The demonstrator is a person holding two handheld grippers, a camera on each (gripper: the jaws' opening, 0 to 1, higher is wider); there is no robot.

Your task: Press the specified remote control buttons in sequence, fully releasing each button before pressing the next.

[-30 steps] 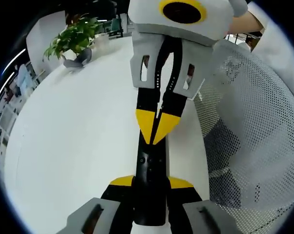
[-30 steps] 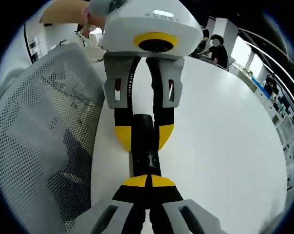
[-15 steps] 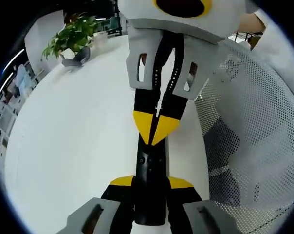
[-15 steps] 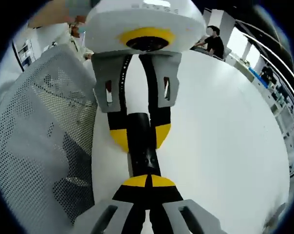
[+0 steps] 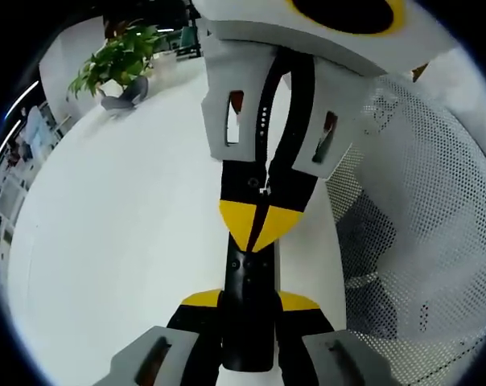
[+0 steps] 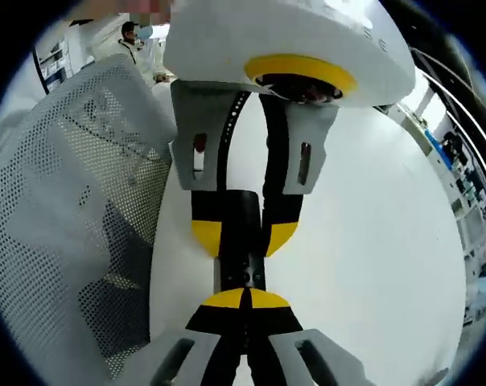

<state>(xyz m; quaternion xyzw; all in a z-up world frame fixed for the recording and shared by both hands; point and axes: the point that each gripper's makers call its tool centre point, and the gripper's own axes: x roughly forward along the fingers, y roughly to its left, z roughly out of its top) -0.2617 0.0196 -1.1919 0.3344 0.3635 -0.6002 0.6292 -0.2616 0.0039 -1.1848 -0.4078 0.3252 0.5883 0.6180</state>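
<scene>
On the white table [image 5: 106,241], the left gripper [image 5: 247,301] clamps the black remote [image 5: 247,310] by its sides. The right gripper [image 6: 243,299], jaws together, has tipped nearer since a second ago, its tips on the buttons: likely a press.

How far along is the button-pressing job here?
Done: the remote is clamped in the left tongs over the white table. In hand: the shut right tongs have their tip on its button face, apparently mid-press. Left: releasing, and any further buttons. Which ones were already pressed cannot be told.
</scene>
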